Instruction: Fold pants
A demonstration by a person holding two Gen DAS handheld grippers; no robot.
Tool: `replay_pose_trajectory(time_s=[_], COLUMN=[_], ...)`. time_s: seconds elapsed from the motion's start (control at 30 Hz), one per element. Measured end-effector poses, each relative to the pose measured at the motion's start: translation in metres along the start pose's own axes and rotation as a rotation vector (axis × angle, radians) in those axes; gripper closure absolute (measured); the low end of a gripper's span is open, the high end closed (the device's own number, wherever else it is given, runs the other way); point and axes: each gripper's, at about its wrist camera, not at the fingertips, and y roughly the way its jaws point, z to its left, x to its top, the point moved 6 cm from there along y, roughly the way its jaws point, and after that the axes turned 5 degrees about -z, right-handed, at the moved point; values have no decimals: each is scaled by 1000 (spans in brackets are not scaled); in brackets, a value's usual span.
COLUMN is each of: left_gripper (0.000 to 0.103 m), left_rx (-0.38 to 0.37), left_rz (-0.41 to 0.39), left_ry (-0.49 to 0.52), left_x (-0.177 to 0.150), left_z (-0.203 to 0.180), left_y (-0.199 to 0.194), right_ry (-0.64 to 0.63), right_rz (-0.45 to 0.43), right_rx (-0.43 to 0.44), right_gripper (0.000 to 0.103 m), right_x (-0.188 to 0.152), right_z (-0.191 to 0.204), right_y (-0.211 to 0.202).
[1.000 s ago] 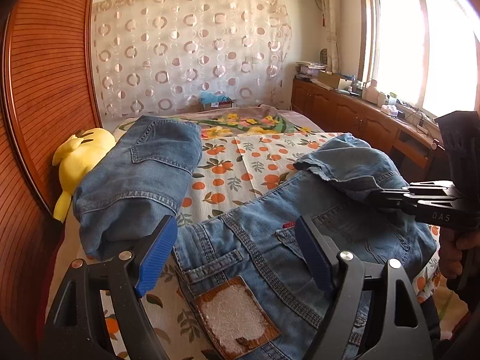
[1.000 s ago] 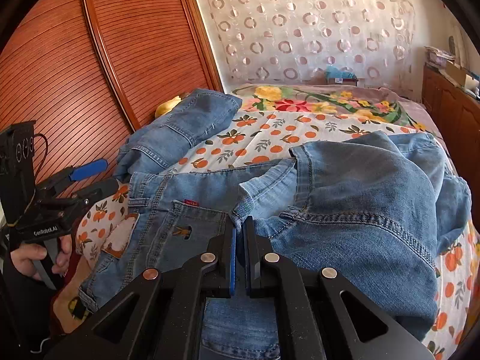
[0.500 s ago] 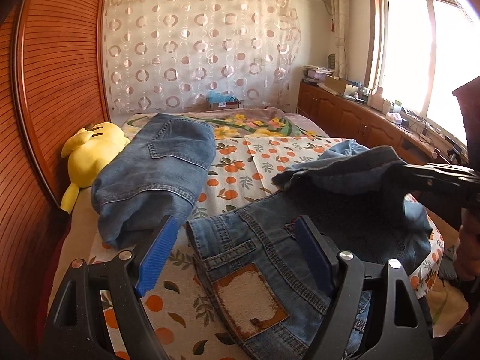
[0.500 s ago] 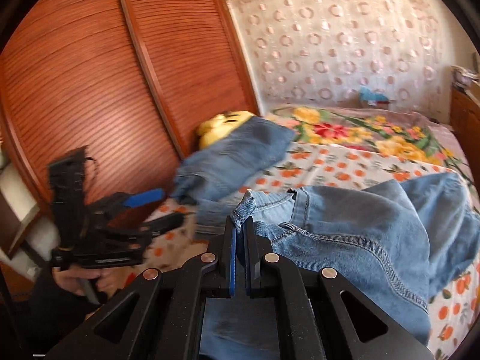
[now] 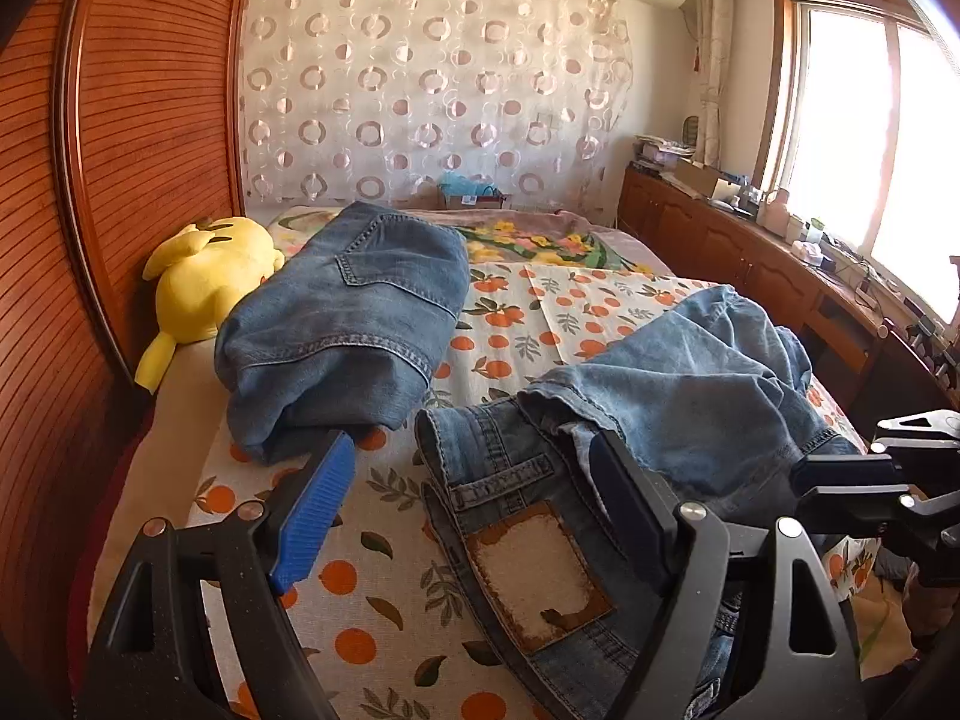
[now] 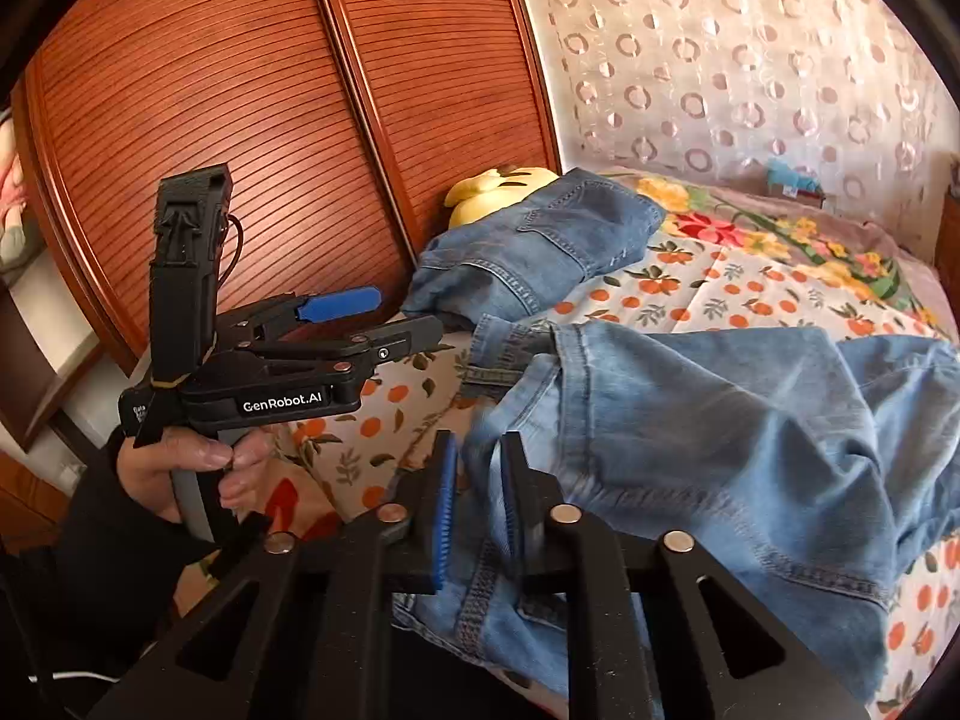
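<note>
Blue jeans (image 5: 678, 414) lie on the bed with the leg part folded over the waist; the waistband and leather patch (image 5: 534, 570) face me. In the right wrist view the jeans (image 6: 750, 450) spread rightward. My left gripper (image 5: 468, 504) is open above the waistband and holds nothing; it also shows in the right wrist view (image 6: 384, 324). My right gripper (image 6: 477, 498) has its jaws slightly apart, with denim lying loose between them; its side shows in the left wrist view (image 5: 888, 480).
A second folded pair of jeans (image 5: 348, 324) lies at the back left next to a yellow plush toy (image 5: 204, 276). A wooden wardrobe (image 6: 240, 120) runs along the left. The fruit-print bedsheet (image 5: 384, 600) covers the bed. A cabinet (image 5: 750, 264) stands under the window.
My right gripper carried the jeans leg leftward over the waist and opened its jaws from shut. The left gripper drew back slightly and stayed open.
</note>
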Motion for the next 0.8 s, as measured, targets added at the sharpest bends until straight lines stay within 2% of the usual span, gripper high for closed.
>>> replay_pose_trajectory(time_s=[0.03, 0.1, 0.17, 0.3, 0.53, 0.67, 0.8], left_gripper=[22, 22, 22, 22, 22, 35, 39], left_rx=[-4, -11, -27, -80, -177, -213, -204], left_rz=[1, 2, 4, 20, 77, 139, 215], left_ry=[2, 7, 15, 39, 96, 132, 160], left_x=[-1, -1, -2, -7, -24, -38, -56], left_z=[-2, -6, -13, -36, -80, -99, -108], left_y=[0, 0, 0, -1, 4, 11, 23], right_ry=[-5, -17, -23, -21, 21, 96, 129], right_rz=[-4, -18, -33, -45, -33, -44, -51], right_rx=[-5, -21, -47, -154, -405, -486, -547], right_gripper=[81, 64, 57, 53, 52, 51, 49], right_x=[1, 3, 5, -4, -34, -50, -61], right_z=[0, 5, 1, -18, -93, -129, -152], right_y=[-2, -11, -21, -37, -51, -64, -66])
